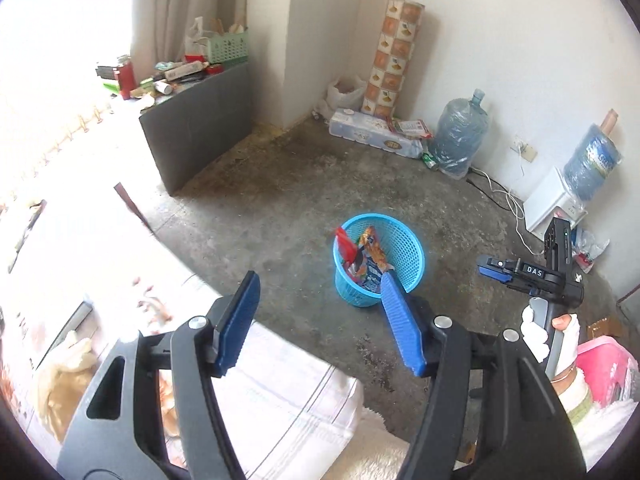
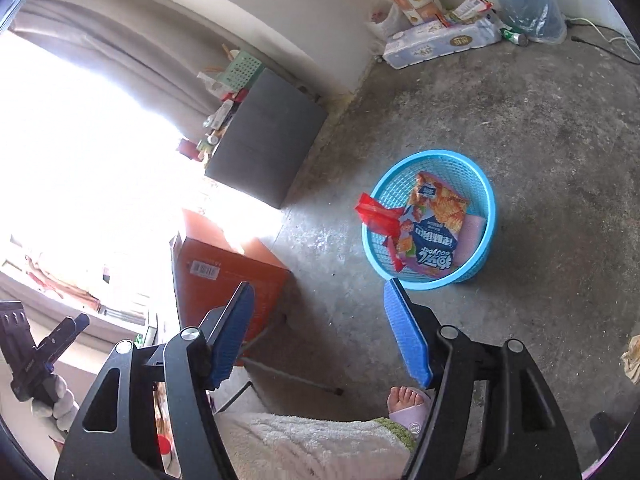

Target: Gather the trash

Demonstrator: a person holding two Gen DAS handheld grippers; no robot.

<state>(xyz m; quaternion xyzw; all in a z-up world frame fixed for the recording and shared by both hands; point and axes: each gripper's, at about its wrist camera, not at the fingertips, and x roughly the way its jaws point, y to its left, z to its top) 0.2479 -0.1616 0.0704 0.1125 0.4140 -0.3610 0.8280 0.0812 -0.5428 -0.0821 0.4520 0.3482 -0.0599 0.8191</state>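
**Both grippers empty, trash in the blue basket**

My left gripper (image 1: 320, 316) stands well open, blue pads apart, nothing between them. My right gripper (image 2: 320, 332) is the same: jaws wide, nothing held. No earlier view to compare against.

Landmark: the blue basket (image 1: 404, 240) on the concrete floor (image 1: 280, 184). All places given from it.

- In the basket: a printed snack bag (image 2: 434, 236) lying against the inner wall, and a red wrapper (image 2: 376, 214) poking over the rim on the side toward the window. A pink piece sits under the bag; cannot tell what it is.
- Left gripper above and short of the basket; its right pad overlaps the near rim in view, contact not clear.
- Right gripper also short of the basket, apart from it.
- Beyond the basket, against the wall: a pack of paper rolls (image 1: 372, 134) and a water jug (image 1: 460, 132) wrapped in plastic.
- Toward the window from the basket: a dark cabinet (image 1: 200, 128), top crowded with bottles and boxes.
- Near the basket on the window side, in the right wrist view: an orange box (image 2: 228, 276).

My right hand (image 1: 552, 340), white-gloved, shows beside the basket in the left wrist view.
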